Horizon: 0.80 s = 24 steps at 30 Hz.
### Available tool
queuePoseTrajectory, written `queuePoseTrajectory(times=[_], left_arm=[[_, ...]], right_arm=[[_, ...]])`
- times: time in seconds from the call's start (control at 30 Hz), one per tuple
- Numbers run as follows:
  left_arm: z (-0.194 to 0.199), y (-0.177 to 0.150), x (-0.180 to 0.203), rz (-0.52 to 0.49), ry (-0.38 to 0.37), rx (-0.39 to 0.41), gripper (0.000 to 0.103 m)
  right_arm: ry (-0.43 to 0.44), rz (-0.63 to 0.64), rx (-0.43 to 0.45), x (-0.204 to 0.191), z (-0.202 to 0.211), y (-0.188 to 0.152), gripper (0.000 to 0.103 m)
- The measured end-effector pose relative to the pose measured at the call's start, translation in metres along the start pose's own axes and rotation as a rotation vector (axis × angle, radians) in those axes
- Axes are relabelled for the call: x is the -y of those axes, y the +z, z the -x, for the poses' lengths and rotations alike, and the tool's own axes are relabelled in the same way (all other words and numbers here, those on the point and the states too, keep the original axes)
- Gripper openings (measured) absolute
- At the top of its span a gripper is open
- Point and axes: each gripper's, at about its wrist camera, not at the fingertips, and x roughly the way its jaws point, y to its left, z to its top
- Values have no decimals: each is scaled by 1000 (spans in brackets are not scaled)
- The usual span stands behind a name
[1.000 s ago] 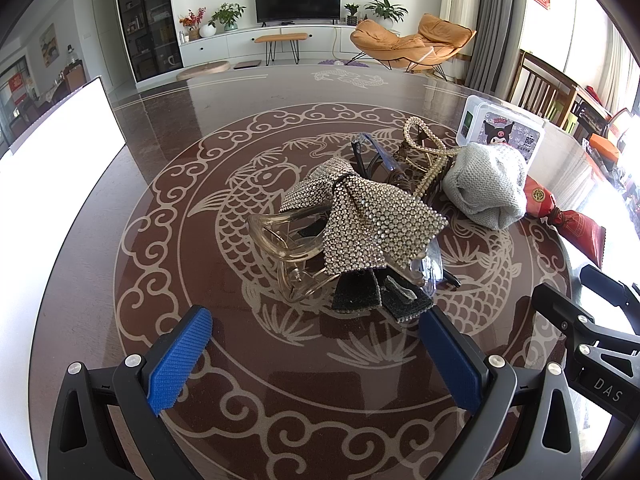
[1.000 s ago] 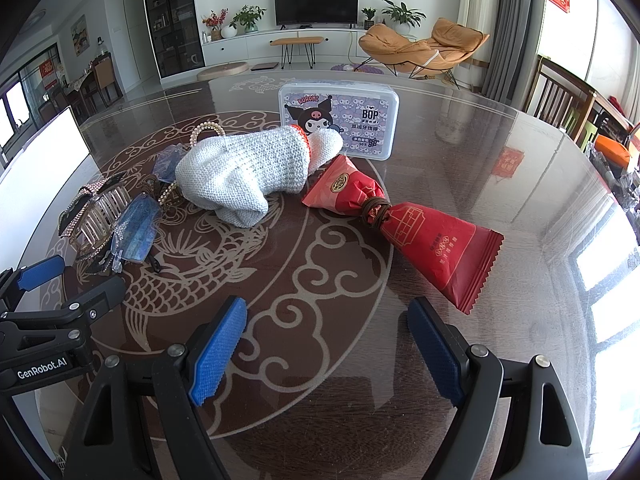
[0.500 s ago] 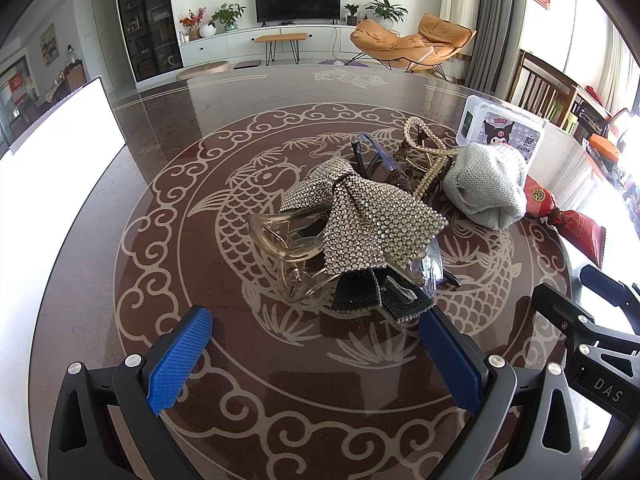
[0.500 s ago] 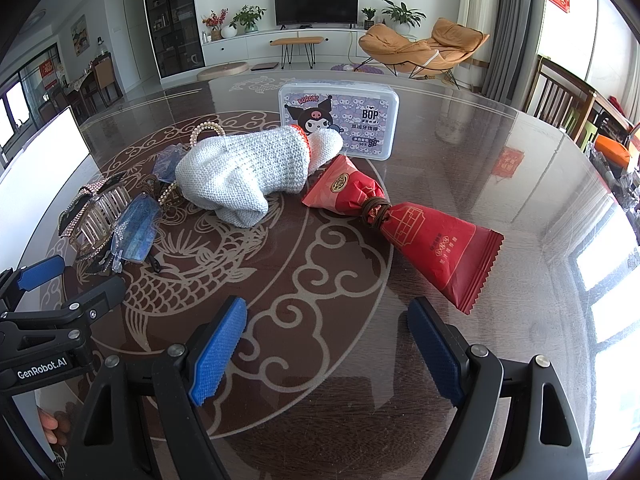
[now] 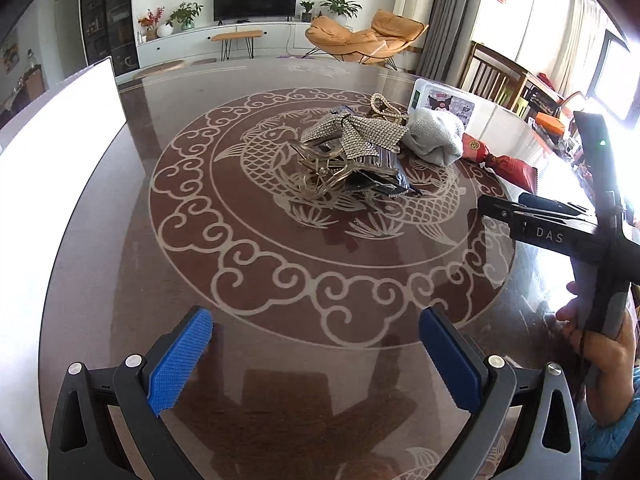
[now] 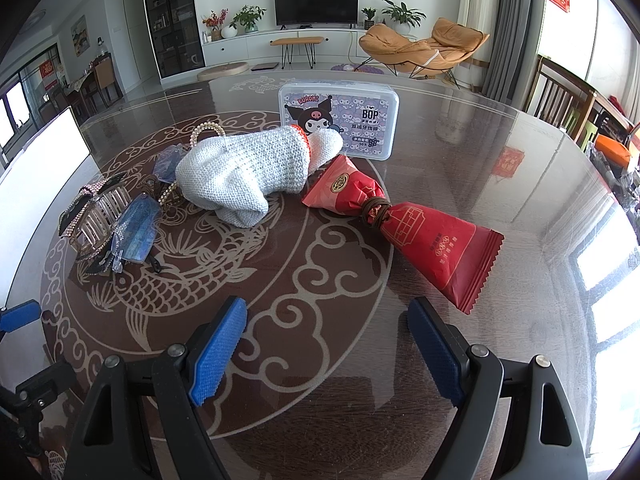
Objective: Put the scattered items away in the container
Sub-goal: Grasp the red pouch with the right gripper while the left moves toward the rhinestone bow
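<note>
My left gripper [image 5: 316,340] is open and empty, low over the table's near edge, well short of the pile. In that pile a rhinestone bow clip [image 5: 352,136] lies on a clear claw clip [image 5: 320,172], with blue-lensed glasses [image 6: 138,236] beside them. A grey knitted pouch [image 6: 240,176] lies to the right, a pearl hoop [image 6: 206,130] behind it. A red twisted snack packet [image 6: 432,240] lies in front of my right gripper [image 6: 326,328], which is open and empty. The lidded Kuromi box [image 6: 340,120] stands behind the pouch.
A bright white flat-sided thing [image 5: 52,152] stands along the table's left edge, washed out by glare. A hand [image 5: 592,340] holds the right gripper's handle at the right. Wooden chairs [image 6: 560,100] stand past the table's far right rim. The dark patterned tabletop [image 5: 280,272] is glossy.
My left gripper has drawn back and risen away from the pile, which now looks smaller and farther off. The right gripper has stayed where it was. Nothing on the table has shifted.
</note>
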Motion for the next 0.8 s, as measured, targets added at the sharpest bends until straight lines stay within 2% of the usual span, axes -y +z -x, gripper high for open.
queuePoseTrajectory(times=[0.1, 0.27, 0.5, 0.6, 0.7, 0.8], left_arm=[[3, 11, -5, -39, -7, 24, 103], [-19, 39, 4, -63, -24, -48, 103], [-18, 19, 18, 44, -57, -2, 103], [-17, 11, 22, 52, -64, 11, 103], [-14, 8, 24, 39, -94, 27, 103], [-16, 9, 25, 47, -92, 27, 103]], right_arm=[[2, -2, 0, -3, 3, -2, 84], [2, -2, 0, -3, 3, -2, 84], [8, -6, -1, -2, 3, -1, 84], [61, 44, 3, 0, 8, -6, 84], [186, -60, 89, 30, 35, -22, 83], [226, -135, 106, 59, 43, -24, 83]])
